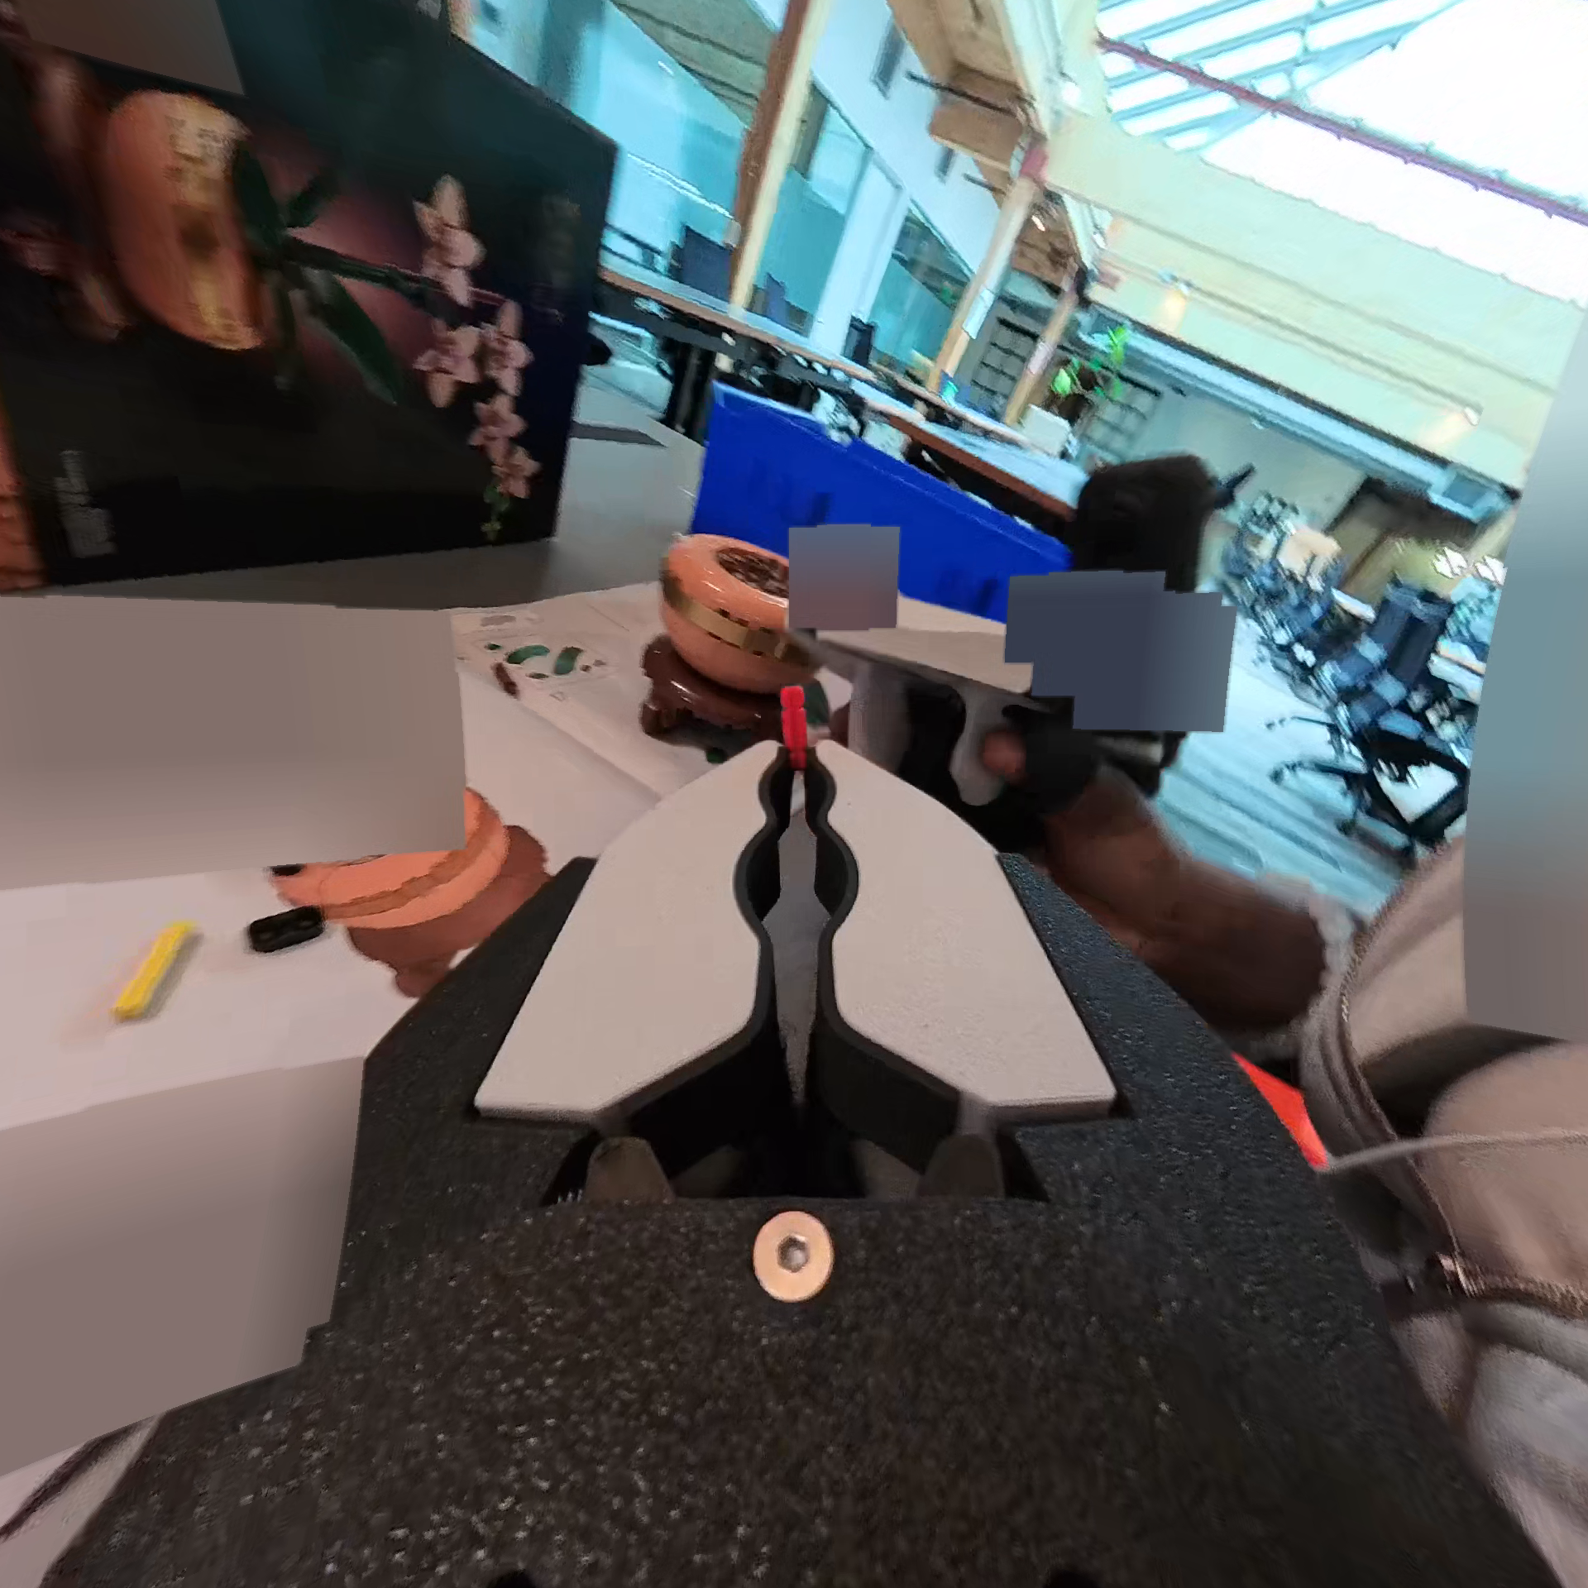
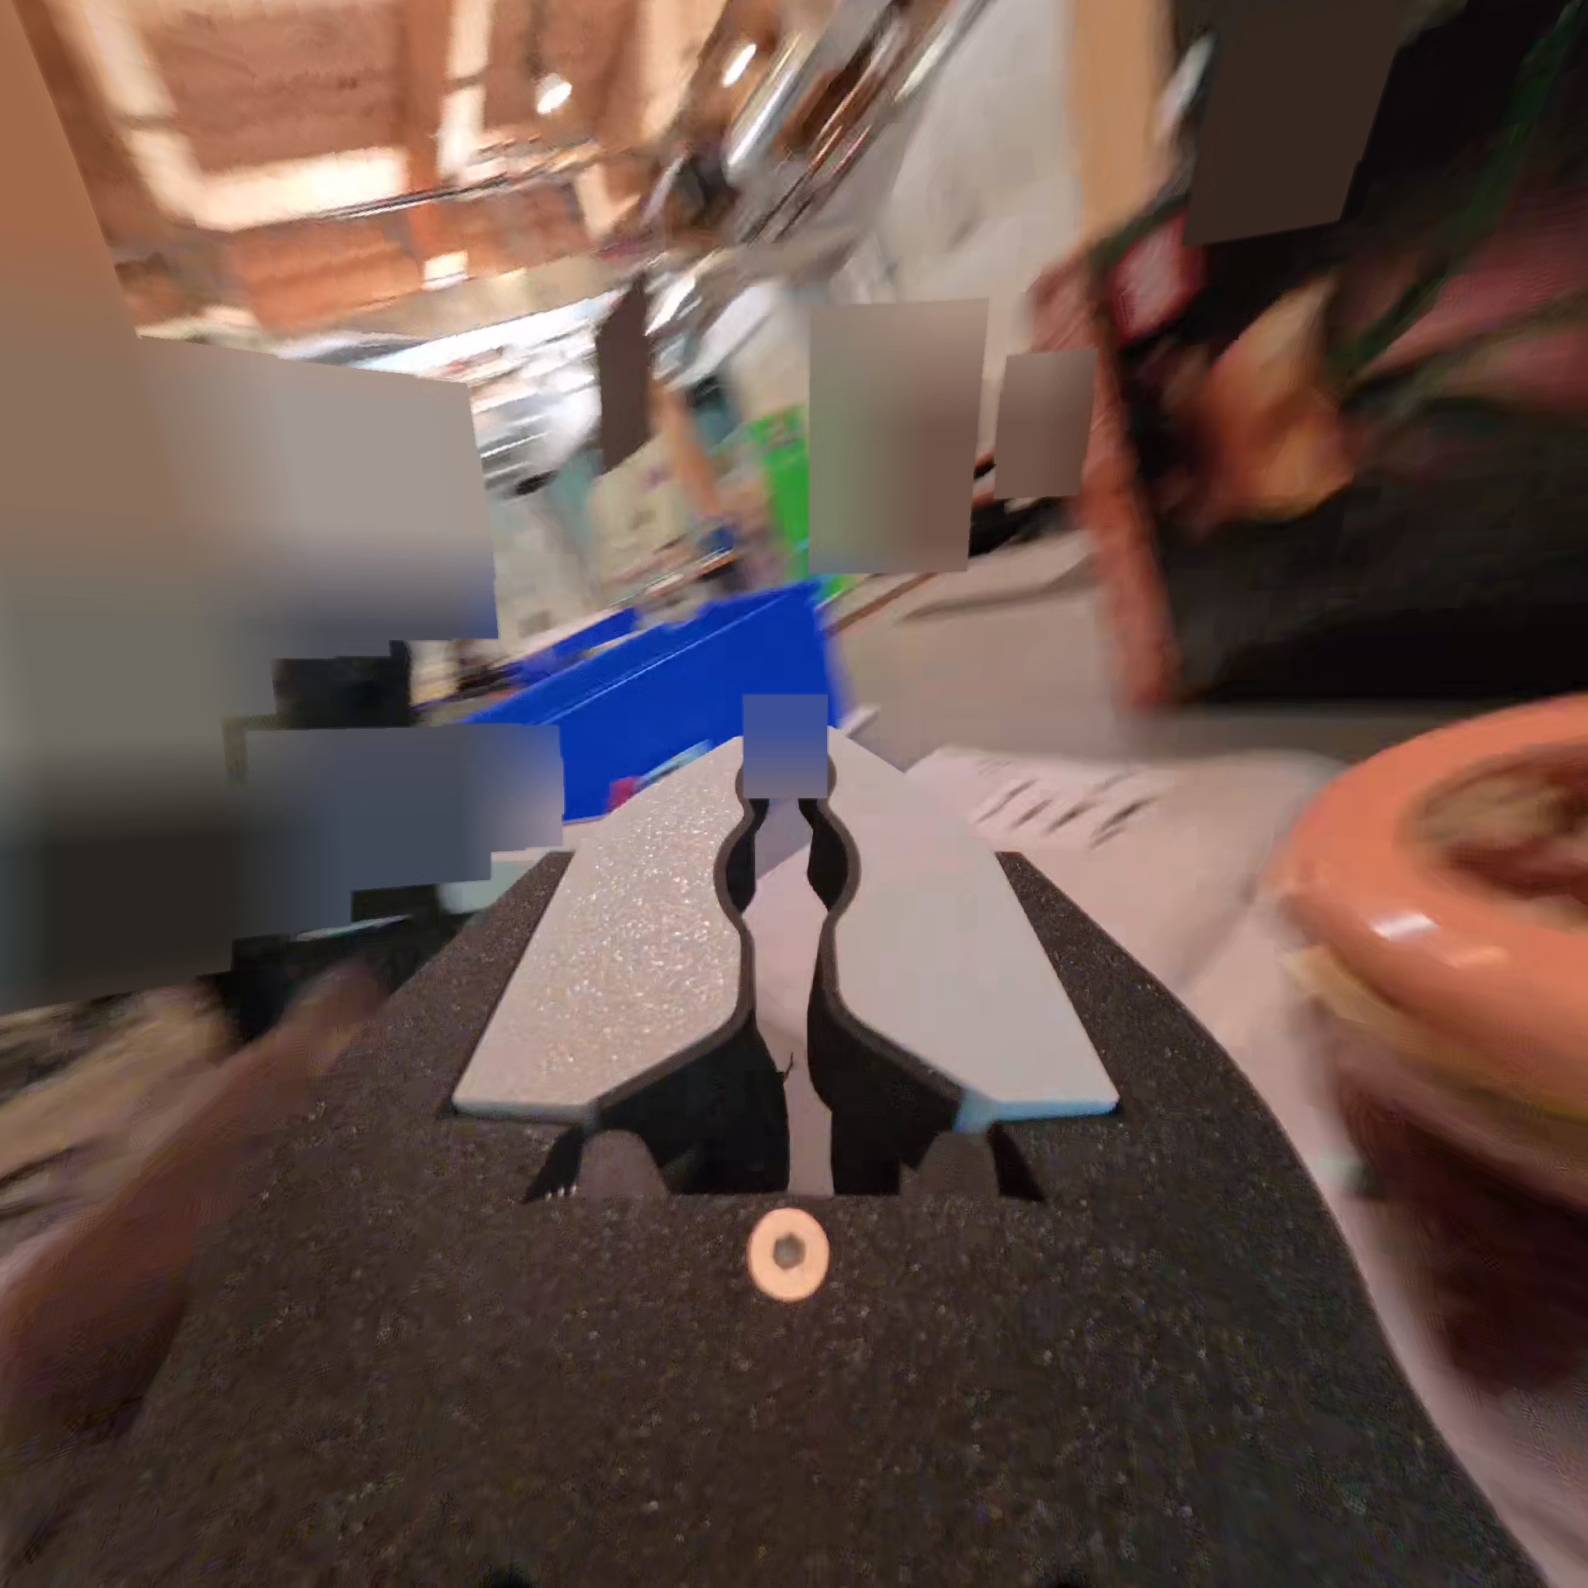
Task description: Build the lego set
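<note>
Left claw pinches red pin at the tips, long axis upright, just in front of peach pot. Right claw narrow, tips masked, contents unclear; pot beside it.

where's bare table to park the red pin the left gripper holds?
Left gripper pinches the red pin. Free: the grey table strip between the set's box and the blue bin. Crowded: the white sheet around the pot, where the right gripper sits, and near the yellow piece and black piece.
</note>
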`<state>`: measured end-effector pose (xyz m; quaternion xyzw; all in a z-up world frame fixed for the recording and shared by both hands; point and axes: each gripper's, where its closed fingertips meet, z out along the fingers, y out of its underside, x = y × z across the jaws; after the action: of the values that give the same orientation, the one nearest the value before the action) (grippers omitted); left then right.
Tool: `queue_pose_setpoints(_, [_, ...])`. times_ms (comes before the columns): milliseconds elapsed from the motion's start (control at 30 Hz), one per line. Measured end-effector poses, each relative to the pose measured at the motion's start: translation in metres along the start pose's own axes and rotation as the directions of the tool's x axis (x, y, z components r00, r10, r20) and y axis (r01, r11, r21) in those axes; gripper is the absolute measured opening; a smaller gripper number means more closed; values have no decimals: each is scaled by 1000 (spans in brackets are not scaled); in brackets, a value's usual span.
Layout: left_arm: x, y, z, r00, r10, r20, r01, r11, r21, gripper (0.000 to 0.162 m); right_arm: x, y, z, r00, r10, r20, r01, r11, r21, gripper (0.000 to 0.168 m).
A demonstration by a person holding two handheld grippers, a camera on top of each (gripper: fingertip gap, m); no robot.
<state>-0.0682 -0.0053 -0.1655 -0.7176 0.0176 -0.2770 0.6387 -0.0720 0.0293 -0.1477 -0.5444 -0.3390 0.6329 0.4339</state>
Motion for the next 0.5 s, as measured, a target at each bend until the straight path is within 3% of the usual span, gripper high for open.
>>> queue_pose_setpoints(67, [-10,-11,-7,999,-4,43,1,997,78,1,27,-35,-5,957,-151,-246,208,953,222,5])
queue_pose_setpoints(100, [-12,-16,-11,999,6,51,-12,993,120,1,28,-51,-10,941,-134,-311,233,922,309,4])
queue_pose_setpoints(167, [-14,-20,-14,999,7,46,-14,990,143,1,1,-59,-6,938,-252,-239,325,879,349,4])
queue_pose_setpoints(267, [-12,-18,-12,999,38,38,-42,991,125,1,-10,-56,-3,881,-393,-265,462,835,298,5])
queue_pose_setpoints(500, [0,-15,-10,994,107,-19,-104,990,98,1,-27,-50,-2,916,-385,-111,400,856,329,6])
